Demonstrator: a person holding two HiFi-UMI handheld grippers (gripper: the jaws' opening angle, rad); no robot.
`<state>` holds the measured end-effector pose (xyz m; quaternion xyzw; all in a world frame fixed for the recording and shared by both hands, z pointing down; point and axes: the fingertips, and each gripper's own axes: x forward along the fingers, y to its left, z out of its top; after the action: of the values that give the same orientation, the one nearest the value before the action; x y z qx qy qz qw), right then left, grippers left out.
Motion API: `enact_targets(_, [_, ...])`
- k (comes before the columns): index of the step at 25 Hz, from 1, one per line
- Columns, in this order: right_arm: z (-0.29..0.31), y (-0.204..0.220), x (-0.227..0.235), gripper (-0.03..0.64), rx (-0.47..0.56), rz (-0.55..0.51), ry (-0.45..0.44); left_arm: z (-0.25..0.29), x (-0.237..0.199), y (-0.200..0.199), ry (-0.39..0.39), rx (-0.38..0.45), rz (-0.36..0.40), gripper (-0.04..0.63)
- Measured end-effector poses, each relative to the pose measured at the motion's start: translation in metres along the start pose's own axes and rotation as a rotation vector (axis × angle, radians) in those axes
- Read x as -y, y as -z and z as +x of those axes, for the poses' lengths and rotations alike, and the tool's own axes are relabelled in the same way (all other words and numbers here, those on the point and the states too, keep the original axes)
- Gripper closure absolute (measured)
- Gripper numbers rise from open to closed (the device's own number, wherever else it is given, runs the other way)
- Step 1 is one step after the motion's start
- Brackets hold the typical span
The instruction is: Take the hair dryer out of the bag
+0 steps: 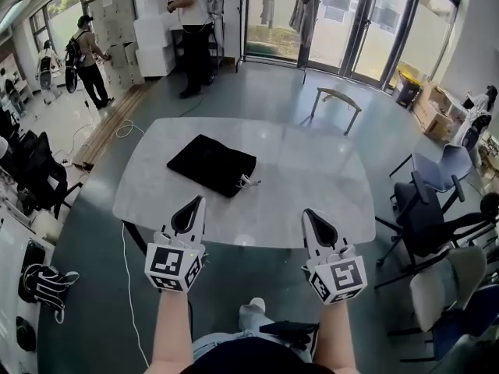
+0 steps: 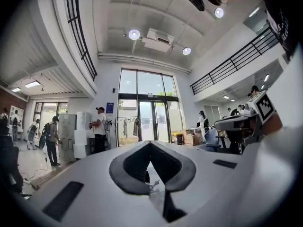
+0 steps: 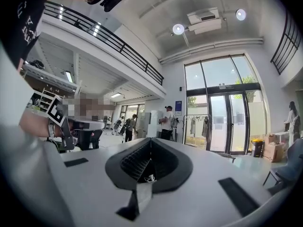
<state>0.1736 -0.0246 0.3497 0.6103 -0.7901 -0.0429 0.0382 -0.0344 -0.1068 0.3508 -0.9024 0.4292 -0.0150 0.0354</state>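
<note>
The black bag (image 1: 210, 163) lies flat on the worktop (image 1: 312, 178), left of its middle and a little nearer the far edge than the near one. It is set askew to the edges. At the bag's near right corner a short white cord end (image 1: 248, 181) pokes out onto the pale surface. The hair dryer itself does not show in any view, and the bag looks closed over whatever it holds.

The left tongs (image 1: 199, 201) hang over the near edge of the worktop, left of centre. Their jaws are pressed together with nothing between them. In the left gripper view, the left tongs' (image 2: 150, 144) tips meet in a point, and the bag's dark edge and the white cord are seen low through the gap behind them.

The right tongs (image 1: 309, 215) hang over the same near edge, right of centre. They are likewise closed tight and empty. In the right gripper view, the right tongs' (image 3: 150, 140) ribbed pads meet at the tip. Both tongs point across the worktop toward the far edge, well apart from the bag and touching nothing.

Dark office chairs (image 1: 437, 209) stand off the worktop's right edge. A low metal-framed stool (image 1: 337, 104) stands beyond the far edge. Further back there is a clothes rack (image 1: 277, 14) before the glass doors, and a standing person (image 1: 193, 33).
</note>
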Motion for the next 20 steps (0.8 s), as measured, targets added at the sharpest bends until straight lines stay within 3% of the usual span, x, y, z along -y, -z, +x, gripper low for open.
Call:
enact_targets(7, [0.037,0.024,0.048,0.592,-0.036,0.077,-0.064,0.042,0.002,0.031,-0.098,-0.077,-0.086,0.586])
enact_targets(11, [0.057,0.041,0.057,0.593,-0.073,0.095,-0.092,0.064,0.004,0.055,-0.095,-0.161,-0.105,0.584])
enact_targets(12, [0.063,0.045,0.057,0.592,-0.081,0.098,-0.100,0.069,0.004,0.060,-0.087,-0.183,-0.110,0.575])
enact_targets(14, [0.076,0.053,0.054,0.592,-0.100,0.102,-0.116,0.079,0.003,0.072,-0.067,-0.225,-0.119,0.452])
enact_targets(15, [0.082,0.058,0.052,0.592,-0.112,0.102,-0.123,0.084,0.002,0.078,-0.059,-0.246,-0.118,0.422])
enact_targets(20, [0.114,0.090,0.047,0.592,-0.182,0.094,-0.150,0.118,0.001,0.132,-0.005,-0.405,-0.053,0.408])
